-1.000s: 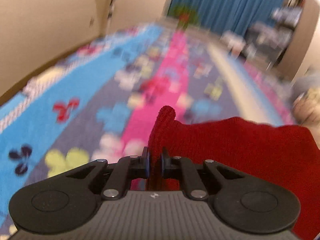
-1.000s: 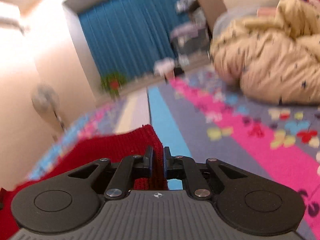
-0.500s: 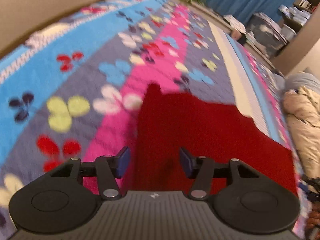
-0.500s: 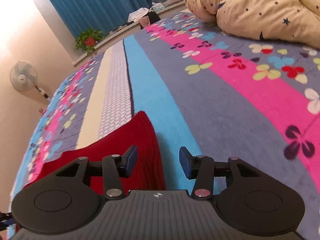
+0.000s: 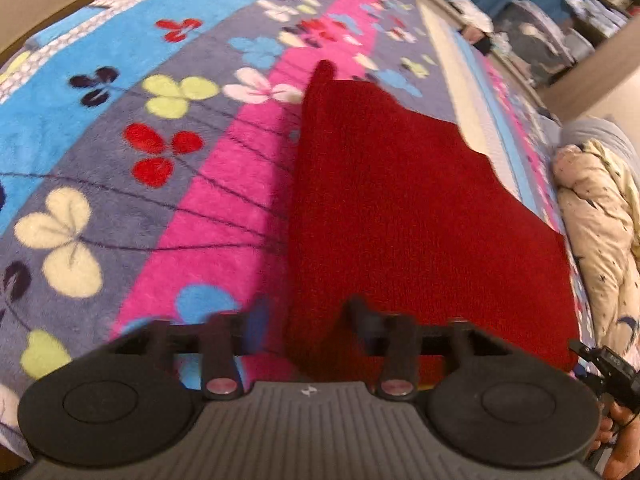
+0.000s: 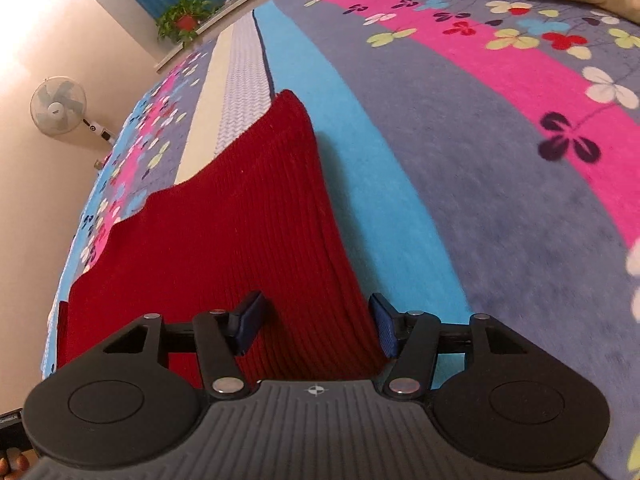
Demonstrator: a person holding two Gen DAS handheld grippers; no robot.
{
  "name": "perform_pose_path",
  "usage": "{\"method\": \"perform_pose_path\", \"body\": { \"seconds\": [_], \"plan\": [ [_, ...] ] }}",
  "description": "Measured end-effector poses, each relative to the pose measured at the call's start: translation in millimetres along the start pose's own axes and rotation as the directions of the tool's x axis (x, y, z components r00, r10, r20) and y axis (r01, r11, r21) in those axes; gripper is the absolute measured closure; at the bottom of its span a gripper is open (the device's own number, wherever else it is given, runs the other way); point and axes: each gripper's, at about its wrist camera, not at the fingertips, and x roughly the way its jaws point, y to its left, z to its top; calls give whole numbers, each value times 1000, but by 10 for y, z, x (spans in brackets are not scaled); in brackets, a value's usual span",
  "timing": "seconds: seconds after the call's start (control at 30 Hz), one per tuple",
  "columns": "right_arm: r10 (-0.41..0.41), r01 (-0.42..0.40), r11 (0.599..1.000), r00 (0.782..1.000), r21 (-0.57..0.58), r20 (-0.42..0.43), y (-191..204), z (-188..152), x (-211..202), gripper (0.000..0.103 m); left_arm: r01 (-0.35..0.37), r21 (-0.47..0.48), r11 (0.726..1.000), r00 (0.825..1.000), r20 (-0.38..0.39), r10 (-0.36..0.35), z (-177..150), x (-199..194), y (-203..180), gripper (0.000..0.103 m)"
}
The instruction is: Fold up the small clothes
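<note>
Released since a second ago, when both claws pinched it aloft, the dark red ribbed knit garment (image 5: 404, 216) now lies flat on the fleece blanket with blue, grey and pink stripes and clover flowers (image 5: 168, 132). The left gripper (image 5: 306, 316) hangs low over the garment's near left edge, its blurred jaws closing with that edge between them, the pads not yet pressing the cloth. The right gripper (image 6: 316, 326) stands apart over the near right edge, nothing pinched, its blue pads (image 6: 250, 322) clear of the knit on either side. Seen from the right wrist, the garment (image 6: 240, 240) narrows to a corner far up the blanket (image 6: 480, 160). A cream star-print quilt (image 5: 600, 232) is bunched at the blanket's right, and a white pedestal fan (image 6: 58, 106) stands by the wall.
</note>
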Motion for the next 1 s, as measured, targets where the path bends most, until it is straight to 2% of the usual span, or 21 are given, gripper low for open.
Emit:
{"method": "perform_pose_path", "body": {
  "seconds": [0.03, 0.1, 0.2, 0.27, 0.33, 0.4, 0.43, 0.5, 0.53, 0.57, 0.6, 0.63, 0.67, 0.7, 0.73, 0.77, 0.8, 0.87, 0.93, 1.0],
  "plan": [
    [-11, 11, 1000, 1000, -8, 17, -3, -32, -46, 59, -12, 17, 1000, 1000, 24, 12, -17, -35, -29, 84],
    [-24, 25, 1000, 998, -9, 62, -22, -53, -152, 85, -30, 53, 998, 997, 76, 26, -35, -139, -75, 88],
    [55, -59, 998, 985, 20, 165, -61, -62, -404, 90, 14, 35, 999, 981, 191, -21, -52, -434, -53, 89],
    [113, -114, 993, 962, -10, 247, -7, -94, -631, 90, 51, 29, 998, 962, 268, -57, -68, -664, -23, 89],
    [165, -169, 986, 942, -14, 293, 10, -149, -810, 90, 30, 27, 999, 951, 308, -37, -115, -802, -2, 89],
    [197, -202, 979, 933, -16, 302, 6, -208, -927, 90, -15, 4, 1000, 959, 283, 14, -133, -811, 46, 89],
    [196, -200, 980, 939, -16, 284, 5, -240, -940, 90, -30, -17, 999, 971, 237, 33, -132, -748, 90, 88],
    [135, -137, 991, 972, -4, 191, -17, -269, -830, 90, -63, -52, 997, 992, 106, 68, -130, -537, 158, 87],
    [77, -79, 997, 990, 12, 116, -59, -288, -706, 90, -82, -63, 995, 994, 67, 86, -132, -453, 172, 87],
    [18, -19, 999, 999, 35, 49, -130, -308, -591, 90, -100, -63, 993, 993, 64, 104, -132, -426, 163, 83],
    [-31, 31, 997, 1000, 69, 2, -201, -336, -494, 88, -127, -51, 991, 988, 87, 131, -123, -441, 134, 82],
    [-47, 48, 993, 999, 109, -7, -264, -349, -463, 86, -178, -31, 984, 974, 138, 180, -115, -505, 79, 82],
    [-49, 48, 991, 999, 128, 7, -278, -343, -485, 85, -238, -12, 971, 951, 197, 236, -112, -578, 24, 82],
    [-63, 58, 992, 997, 112, 42, -240, -337, -542, 85, -281, 6, 960, 931, 246, 271, -116, -632, -24, 79],
    [-98, 91, 993, 991, 76, 94, -186, -333, -621, 84, -295, 21, 955, 918, 283, 277, -115, -677, -69, 79],
    [-139, 135, 990, 978, 35, 153, -129, -333, -704, 75, -289, 39, 957, 914, 309, 263, -117, -705, -116, 79],
    [-157, 157, 987, 968, 13, 195, -100, -338, -760, 70, -284, 60, 957, 913, 322, 251, -120, -709, -146, 79],
    [-101, 100, 995, 965, 18, 242, -122, -305, -822, 68, -278, 128, 952, 916, 334, 222, -155, -680, -273, 79],
    [-16, 19, 1000, 973, -9, 229, -85, -309, -788, 68, -269, 184, 945, 927, 317, 202, -188, -619, -363, 79],
    [0, 14, 997, 983, -76, 184, 13, -352, -677, 64, -260, 217, 941, 946, 254, 203, -222, -486, -392, 76]
  ]
}}
